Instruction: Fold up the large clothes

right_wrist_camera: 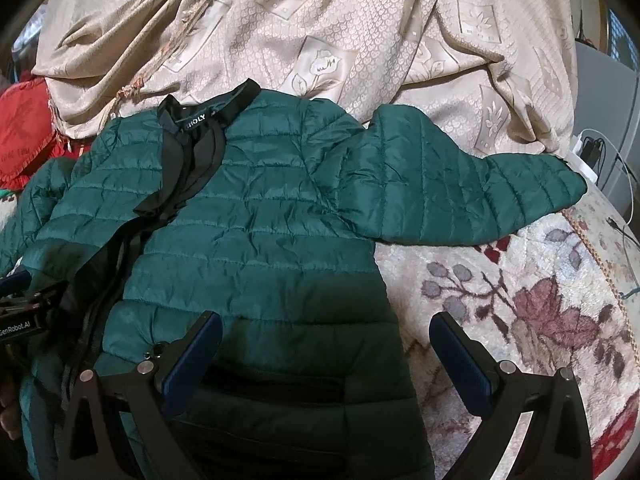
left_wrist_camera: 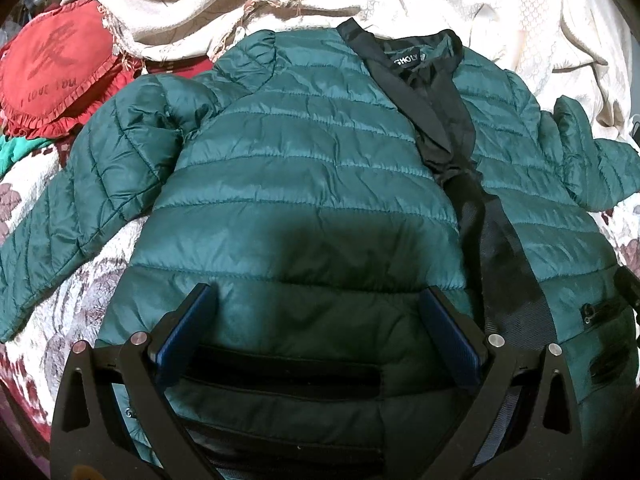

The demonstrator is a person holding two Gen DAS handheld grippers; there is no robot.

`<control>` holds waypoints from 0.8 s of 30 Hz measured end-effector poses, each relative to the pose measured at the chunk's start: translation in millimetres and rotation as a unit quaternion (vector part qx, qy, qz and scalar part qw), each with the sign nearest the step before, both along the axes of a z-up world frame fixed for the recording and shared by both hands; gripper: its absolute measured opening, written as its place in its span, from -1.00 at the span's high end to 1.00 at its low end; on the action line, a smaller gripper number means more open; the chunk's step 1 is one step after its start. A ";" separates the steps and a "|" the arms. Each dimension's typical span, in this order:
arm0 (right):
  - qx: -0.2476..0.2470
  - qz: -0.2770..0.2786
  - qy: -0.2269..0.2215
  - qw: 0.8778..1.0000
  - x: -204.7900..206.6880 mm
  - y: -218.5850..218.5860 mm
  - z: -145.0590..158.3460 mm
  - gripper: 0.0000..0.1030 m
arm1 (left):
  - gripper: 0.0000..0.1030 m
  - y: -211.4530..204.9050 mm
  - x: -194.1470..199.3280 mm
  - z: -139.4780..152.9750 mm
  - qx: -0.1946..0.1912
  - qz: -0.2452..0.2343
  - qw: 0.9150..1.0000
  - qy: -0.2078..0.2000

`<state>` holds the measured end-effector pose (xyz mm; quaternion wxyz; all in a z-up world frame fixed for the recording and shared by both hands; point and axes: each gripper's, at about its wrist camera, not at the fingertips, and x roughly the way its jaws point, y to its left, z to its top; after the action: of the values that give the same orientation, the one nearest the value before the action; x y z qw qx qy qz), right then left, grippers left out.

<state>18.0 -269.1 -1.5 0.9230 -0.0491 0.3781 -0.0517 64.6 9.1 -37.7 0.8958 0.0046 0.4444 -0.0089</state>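
A dark green quilted puffer jacket (left_wrist_camera: 304,168) (right_wrist_camera: 256,232) lies front up on a floral bedspread, unzipped, with a black collar and lining (left_wrist_camera: 424,64) showing. Its sleeves spread out to both sides; one sleeve (right_wrist_camera: 460,188) reaches right, the other sleeve (left_wrist_camera: 68,208) reaches left. My left gripper (left_wrist_camera: 320,308) hovers open over the jacket's lower left panel, above a black pocket zip (left_wrist_camera: 280,368). My right gripper (right_wrist_camera: 326,336) is open over the jacket's right hem edge, one finger above the fabric, the other above the bedspread. Nothing is held.
A beige patterned cloth (right_wrist_camera: 360,40) is bunched behind the jacket. A red heart-shaped cushion (left_wrist_camera: 56,64) lies at the far left. The floral bedspread (right_wrist_camera: 520,300) is bare to the right. White cables and a charger (right_wrist_camera: 592,152) sit at the far right edge.
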 end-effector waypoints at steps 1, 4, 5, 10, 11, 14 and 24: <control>0.000 0.000 0.000 1.000 -0.1 0.0 -0.2 -0.99 | -0.98 -0.2 0.2 -0.2 0.000 0.000 1.000 0.000; -0.001 0.001 0.002 1.000 0.0 0.3 -0.9 -0.99 | -0.98 -0.7 0.0 -1.3 0.005 -0.001 1.000 0.001; 0.000 0.001 0.002 1.000 0.1 0.1 -0.9 -0.99 | -0.98 -0.8 -0.2 -1.5 0.006 -0.001 1.000 0.001; -0.001 0.003 0.003 1.000 0.2 0.9 -1.3 -0.99 | -0.98 -0.7 0.0 -1.9 0.006 -0.002 1.000 0.000; -0.001 0.003 0.003 1.000 0.2 1.3 -1.6 -0.99 | -0.98 -0.7 0.1 -1.8 0.006 -0.002 1.000 0.000; -0.001 0.003 0.004 1.000 0.1 2.1 -2.2 -0.99 | -0.98 0.0 0.0 -2.8 0.006 -0.005 1.000 -0.001; 0.000 0.006 0.019 1.000 0.7 4.1 -7.7 -0.99 | -0.99 1.0 -2.2 -5.6 0.009 -0.005 1.000 0.004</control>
<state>18.6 -265.1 -9.2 0.9158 -0.0523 0.3957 -0.0450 62.4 10.1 -43.3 0.8937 0.0153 0.4483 -0.0097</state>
